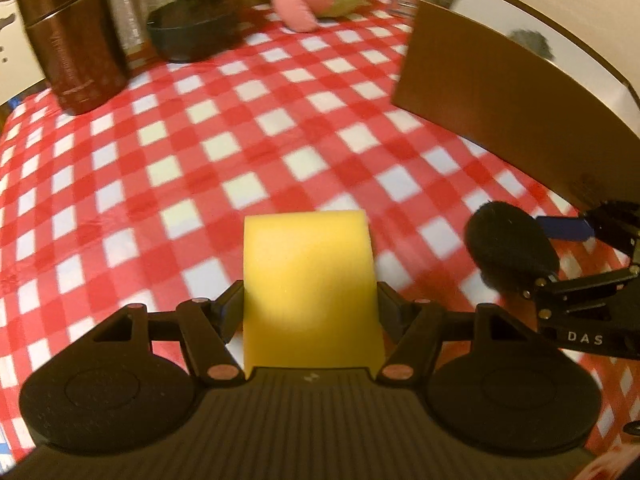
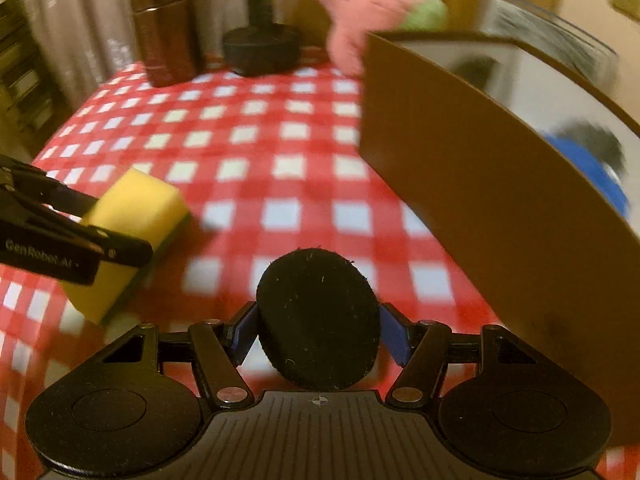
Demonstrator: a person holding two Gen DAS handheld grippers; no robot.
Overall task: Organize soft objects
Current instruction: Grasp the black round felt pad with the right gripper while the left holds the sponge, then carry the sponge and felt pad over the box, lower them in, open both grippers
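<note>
Red-and-white checked desk (image 1: 168, 168) fills the view, a brown box (image 2: 460, 184) standing along its right side. At the far edge lies a pink plush toy (image 2: 360, 12), with a brown canister (image 1: 72, 44) and a dark round base (image 2: 260, 50) nearby. Left tool (image 1: 310, 300) is partly spread, pinching a yellow sponge (image 1: 308, 280) above the cloth. Right tool (image 2: 318, 332), blue pads about halfway apart, clamps a black round pad (image 2: 316, 320) just beside the box wall.
</note>
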